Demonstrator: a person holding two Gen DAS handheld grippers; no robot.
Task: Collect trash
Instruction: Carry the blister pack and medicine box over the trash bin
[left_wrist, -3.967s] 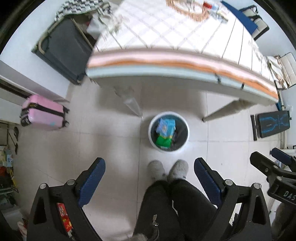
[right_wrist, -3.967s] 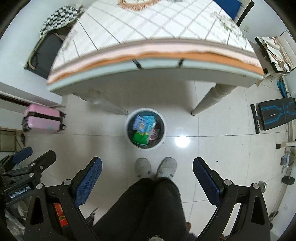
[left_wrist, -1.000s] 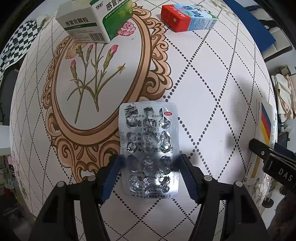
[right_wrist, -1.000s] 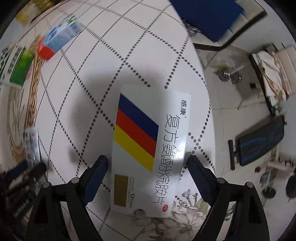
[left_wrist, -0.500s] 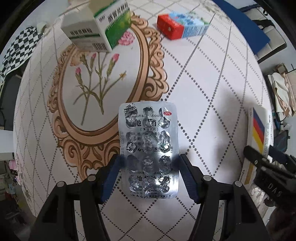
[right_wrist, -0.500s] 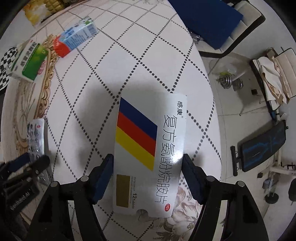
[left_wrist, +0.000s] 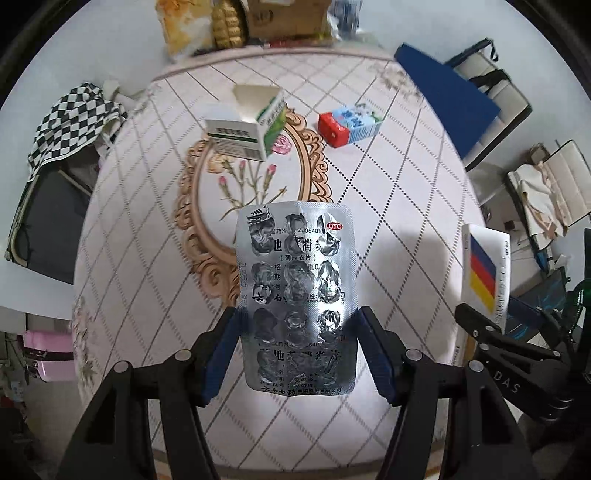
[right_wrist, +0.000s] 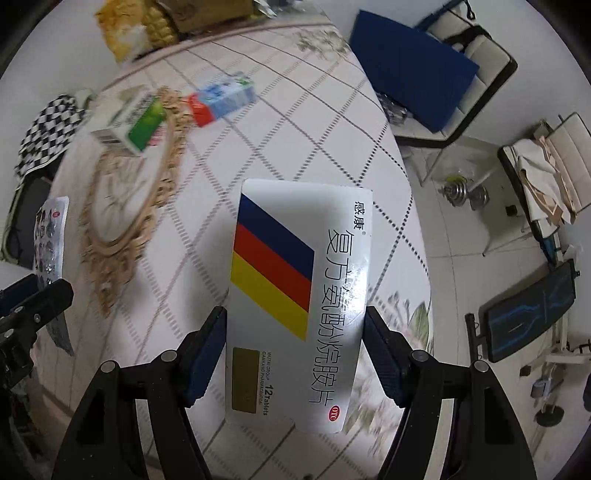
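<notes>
Silver blister pack (left_wrist: 297, 295): held above the table, its near half pinched between the blue pads (left_wrist: 221, 350) of the left gripper (left_wrist: 297, 352); every pocket looks crushed in and no tablets can be seen in them.
Blister pack axis: the long axis runs along the fingers, straight away from the camera toward the far table edge; the foil side with print and a red OTC mark faces up.
Left gripper: clamped on the blister pack, both pads pressed against its long edges.
White box (right_wrist: 299, 302): a flat medicine carton with blue, red and yellow stripes, gripped by the right gripper (right_wrist: 295, 354) over the table's right edge; whether anything is inside cannot be told.
Box axis: lengthwise along the fingers, pointing away from the camera; the striped face is up, and the end with the OTC mark is nearest the camera.
Right gripper: closed on the white box, pads against its long sides.
Green box (left_wrist: 245, 123): stood on the table (left_wrist: 399, 206) at the far rim of the oval flower print, one end flap raised; contents are hidden.
Red and blue carton (left_wrist: 349, 125): laid on its side on the table, just right of the green box and apart from it.
Far table edge: yellow bags and a cardboard box are seen, blurred.
</notes>
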